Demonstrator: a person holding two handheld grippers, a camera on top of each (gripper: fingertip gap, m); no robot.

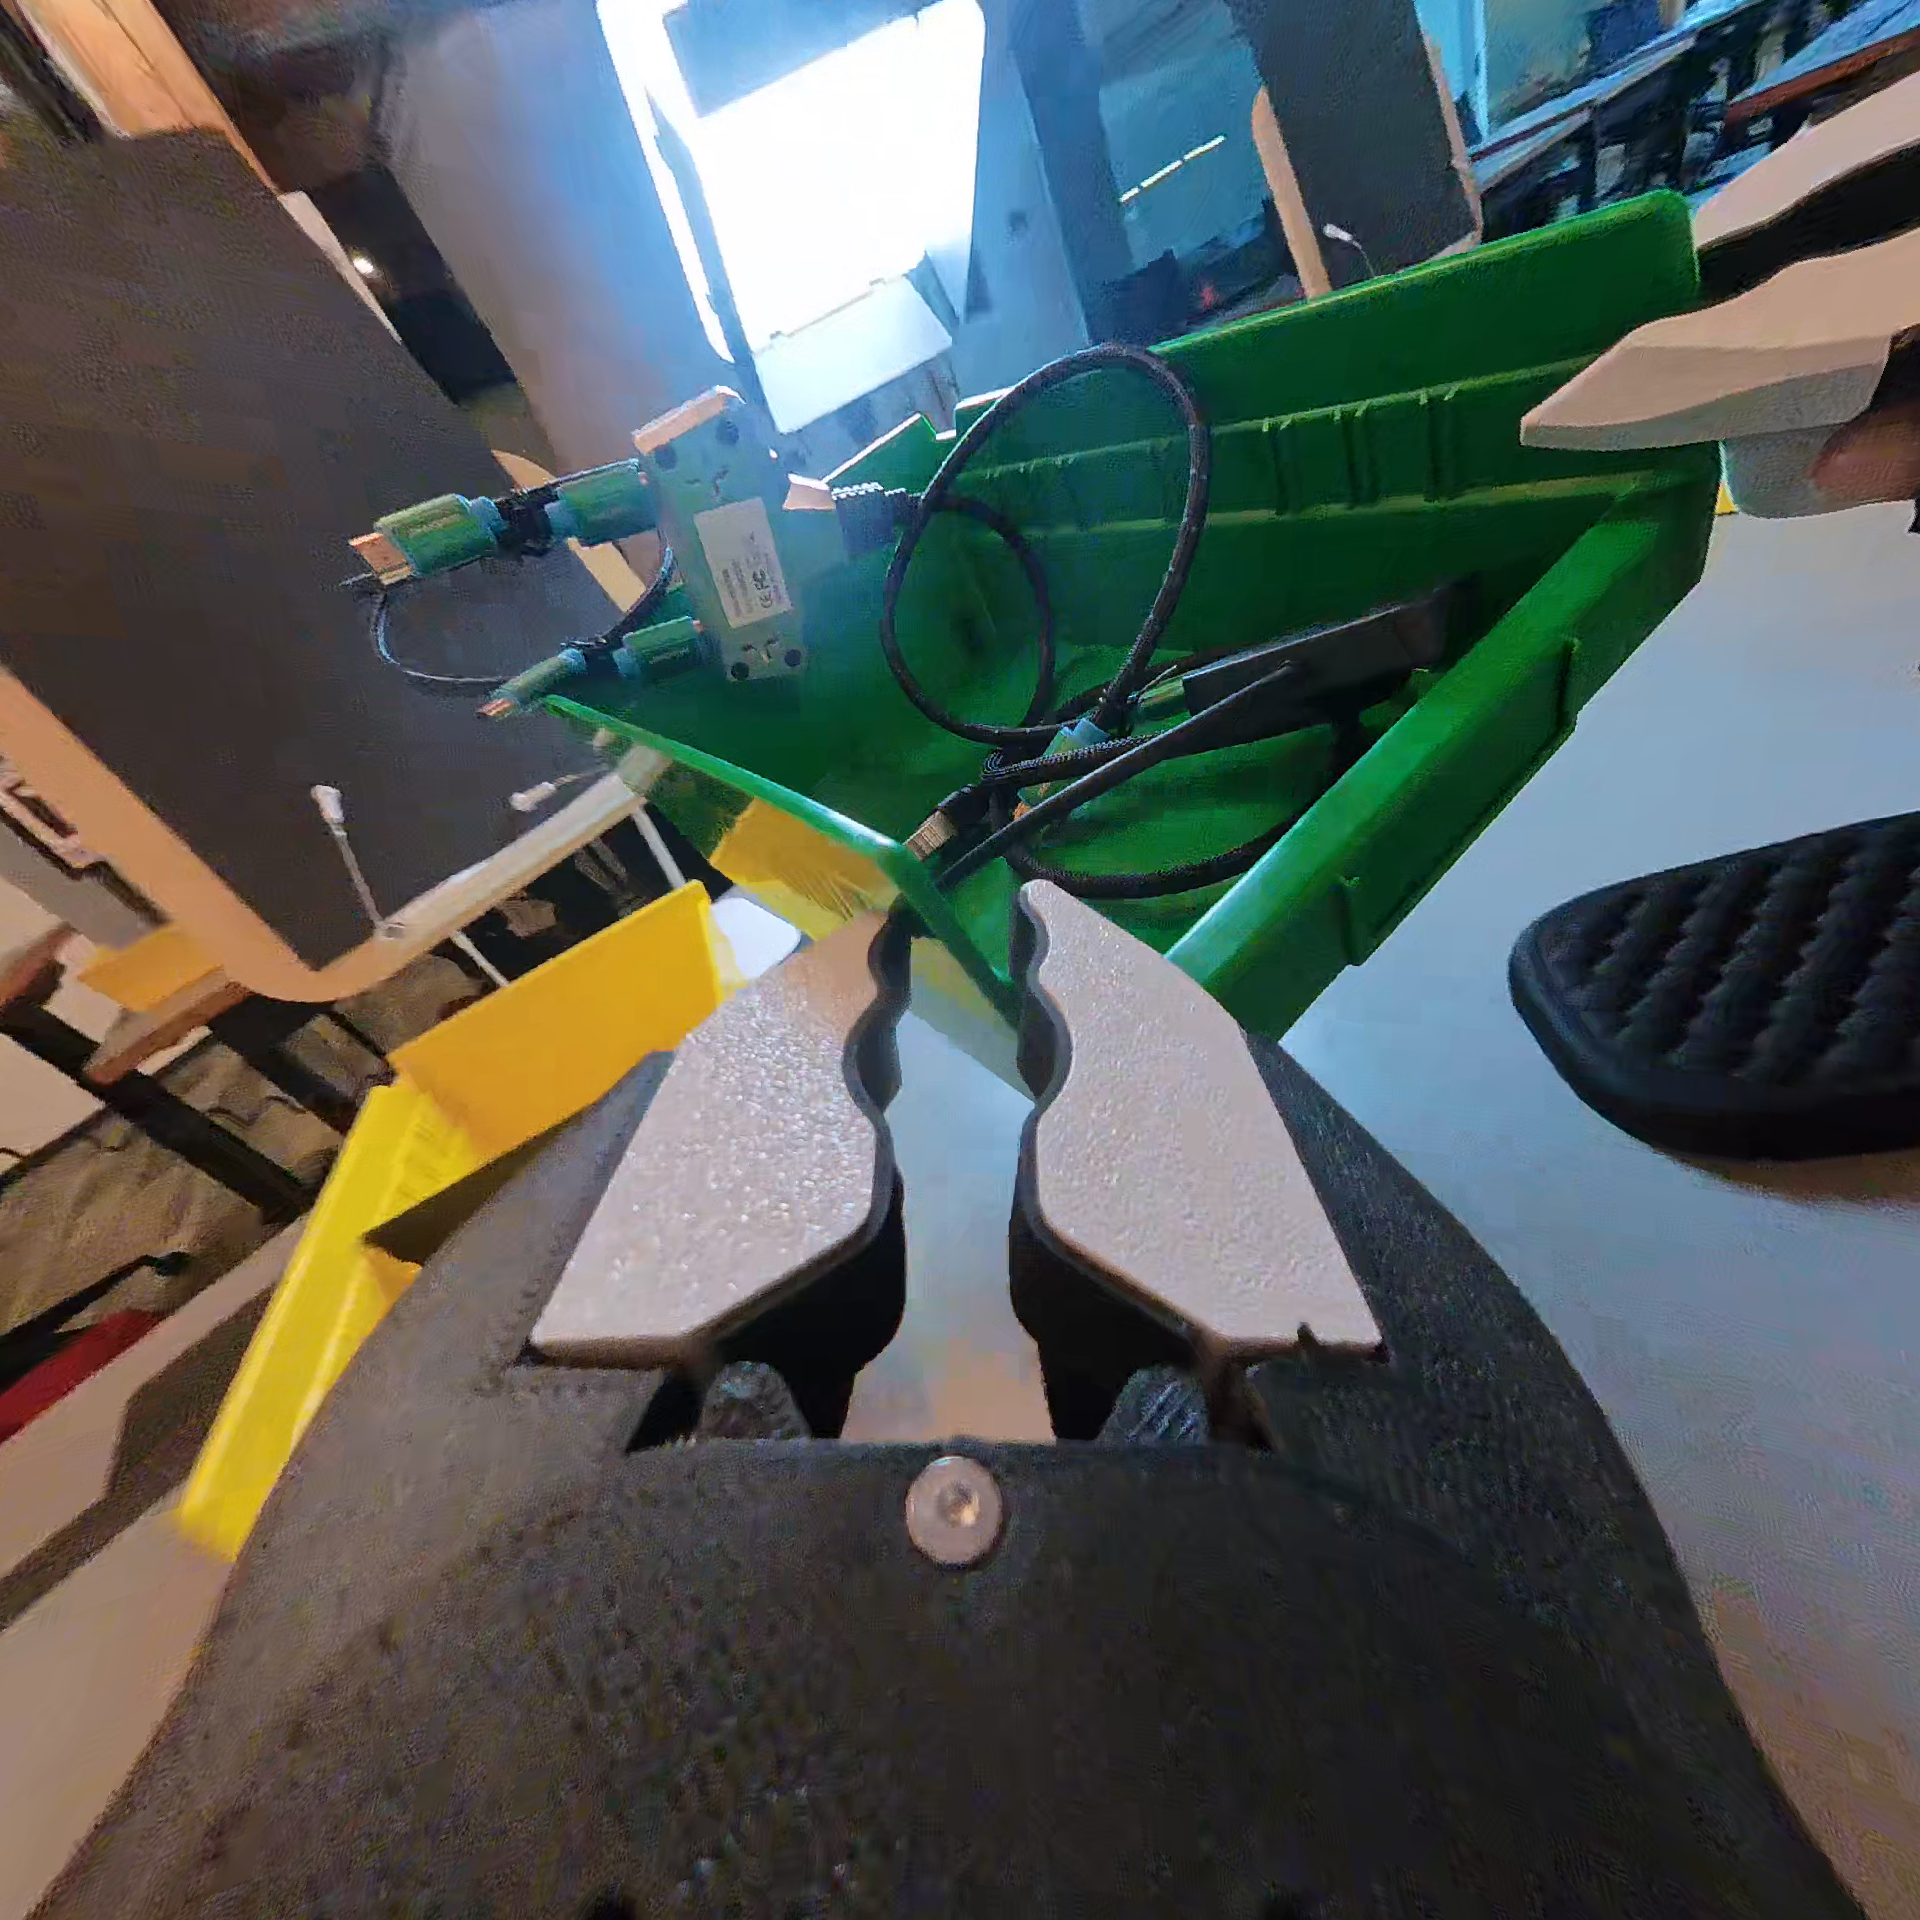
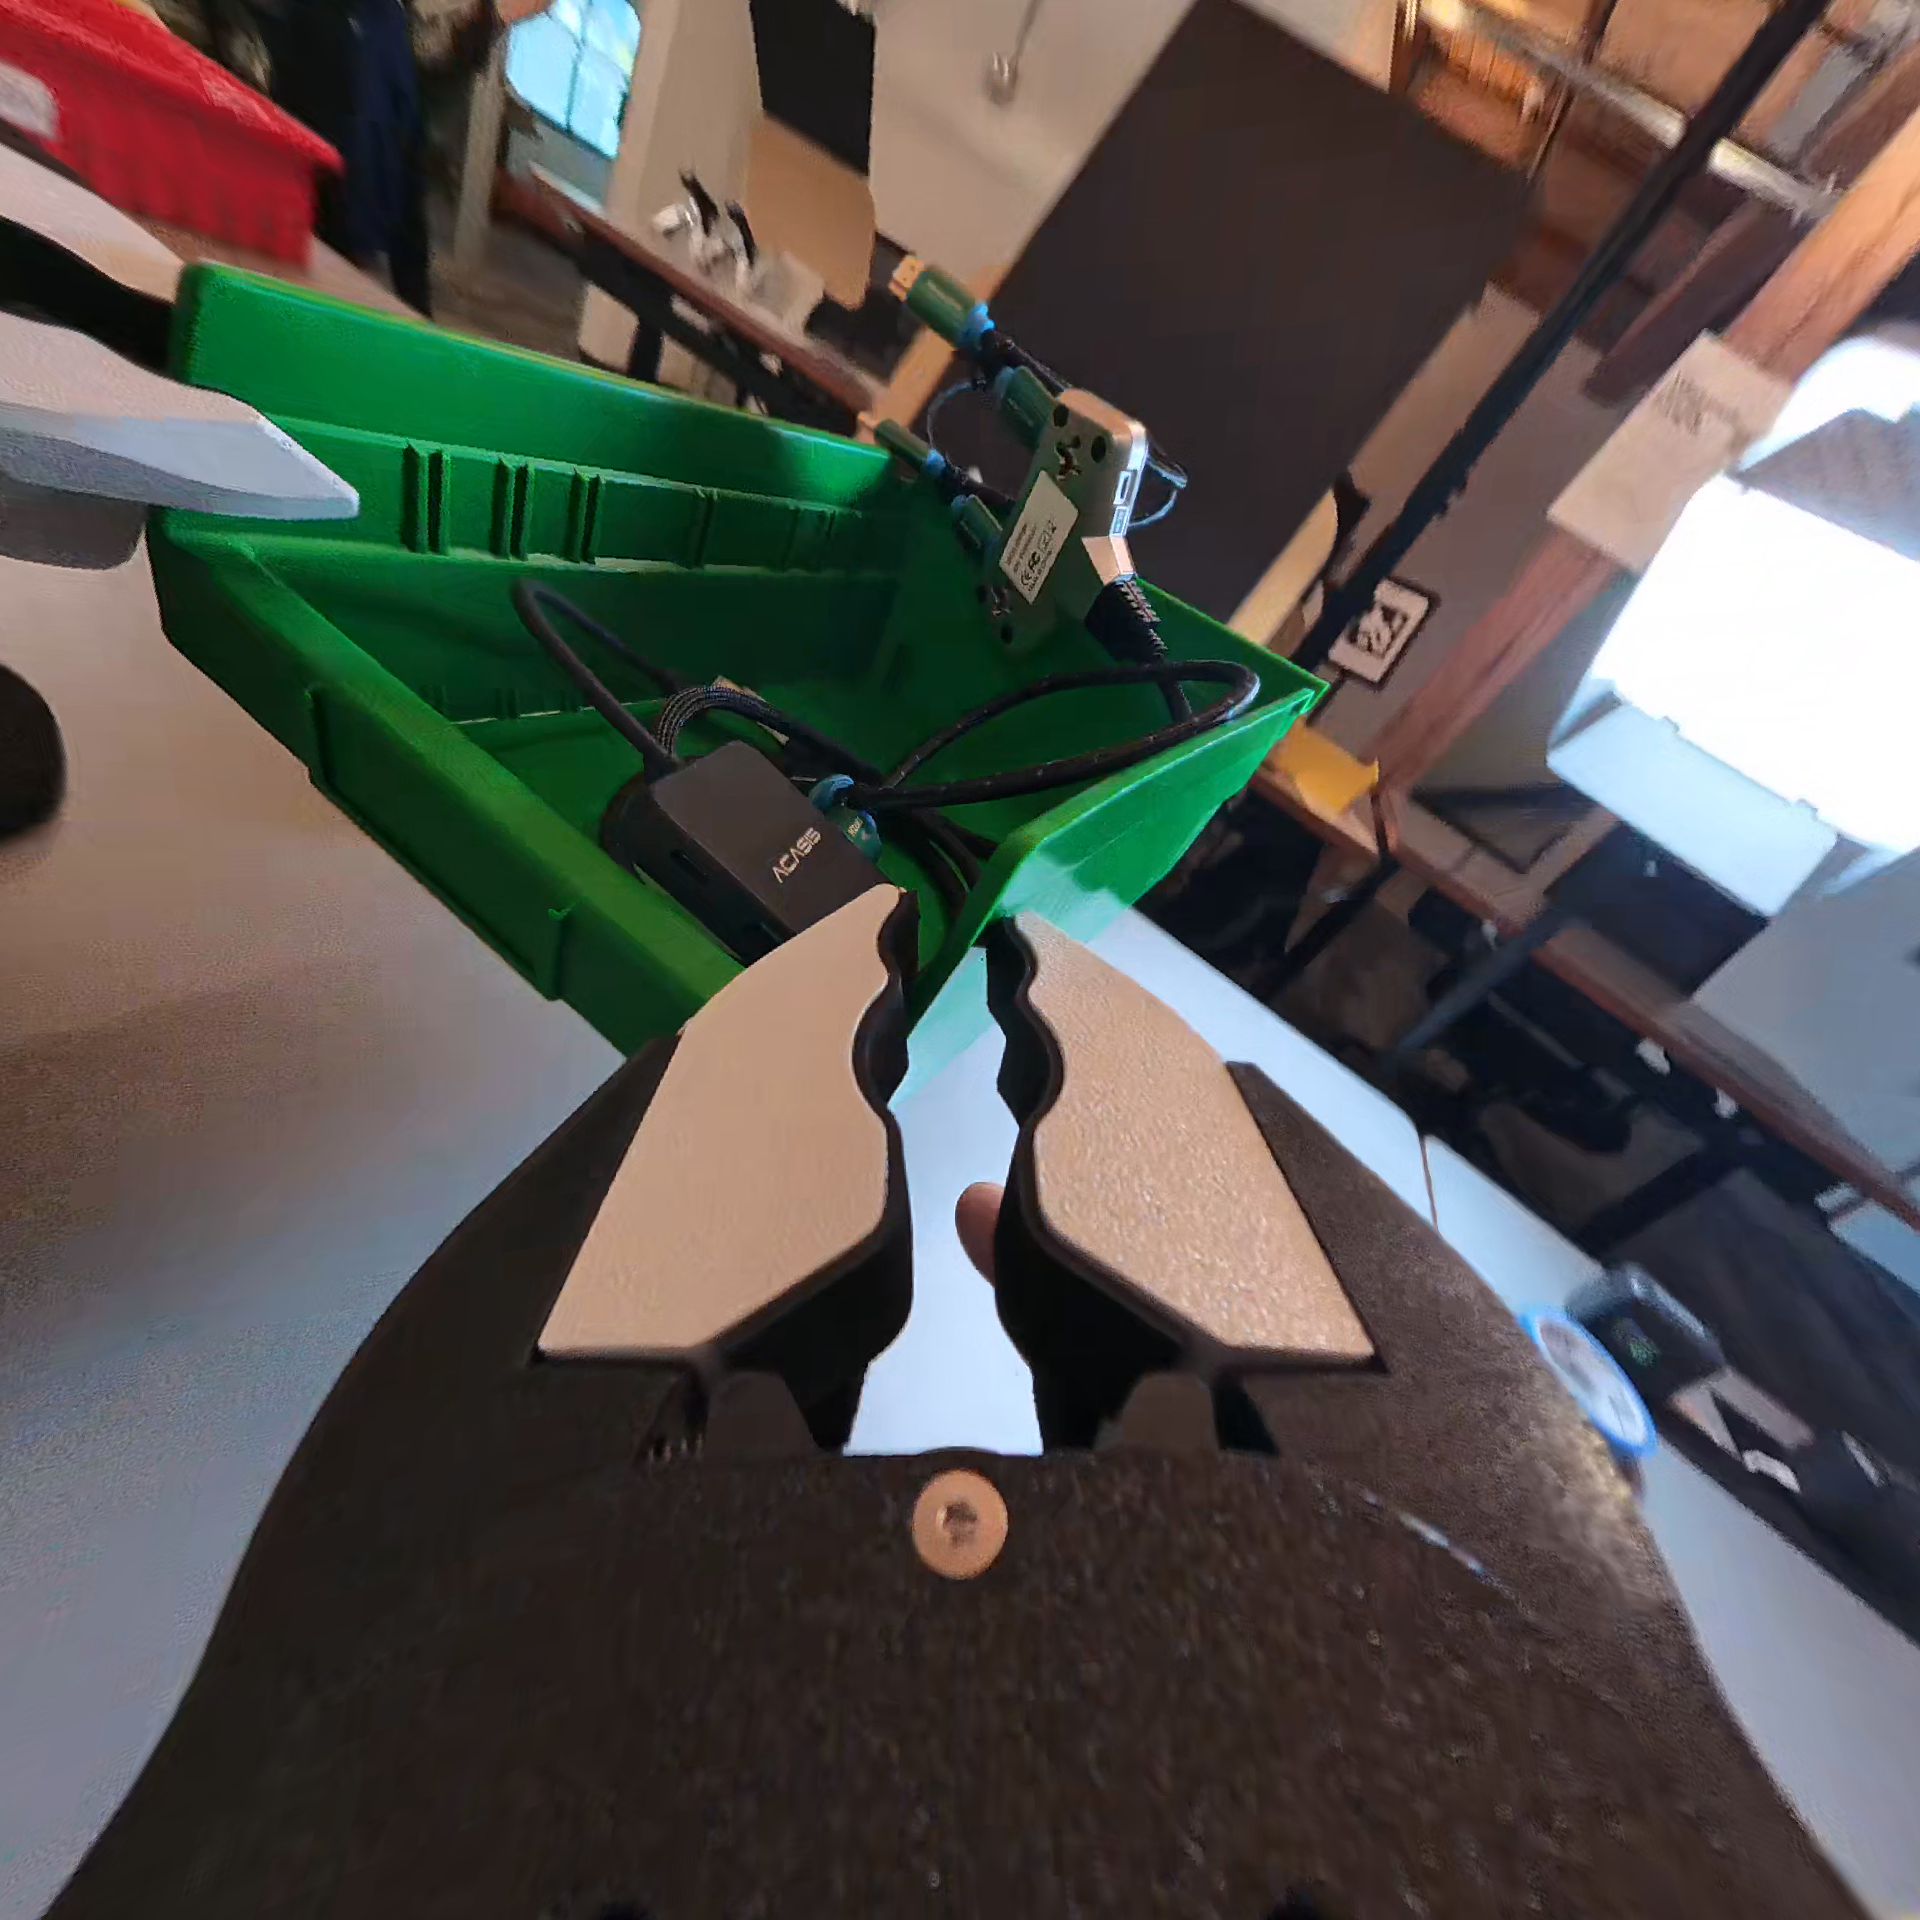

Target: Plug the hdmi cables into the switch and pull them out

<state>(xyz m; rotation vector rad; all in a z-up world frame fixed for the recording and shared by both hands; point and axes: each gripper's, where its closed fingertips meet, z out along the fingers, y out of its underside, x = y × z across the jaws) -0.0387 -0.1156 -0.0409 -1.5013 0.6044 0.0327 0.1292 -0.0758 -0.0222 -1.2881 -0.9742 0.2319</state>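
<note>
A big green plastic bin (image 1: 1455, 540) is seen tipped up on a pale grey table (image 1: 1558, 1299), with one low corner pointing at each camera. The thin front rim of the bin is pinched by the left gripper (image 1: 956, 935), whose two grey fingers are closed on it at one corner. The other front corner is held the same way by the right gripper (image 2: 951, 935), with the green edge caught between its fingertips. A small silver box with a white sticker, the switch (image 1: 732, 561), is seen high up at the far rim of the bin, leaning on the edge. Short cables with green plugs (image 1: 613, 499) are stuck into one side of it, and one loose green plug (image 1: 426, 540) is hung out past the rim. A black braided cable (image 1: 1049, 582) is plugged into the other side and is looped down into the bin. A flat black box (image 2: 748, 831) with its own cord is lain at the bottom of the bin, near the right gripper. A yellow plastic bin (image 1: 499, 1060) is seen just beside the left gripper. A bumpy black pad (image 1: 1745, 977) is lain on the table near the green bin.
</note>
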